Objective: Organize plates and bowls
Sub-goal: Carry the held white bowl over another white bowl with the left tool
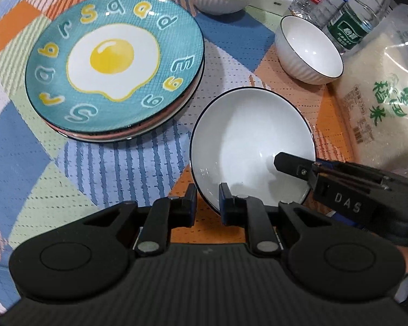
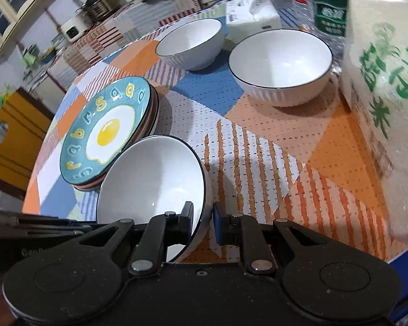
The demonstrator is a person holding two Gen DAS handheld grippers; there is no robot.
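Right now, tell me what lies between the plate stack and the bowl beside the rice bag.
Only bare tablecloth between plate stack and bowl, per right wrist view.

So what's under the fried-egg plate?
Under the egg plate lie more stacked plates: pinkish and white rims show at its edge. Their faces and exact count are covered.
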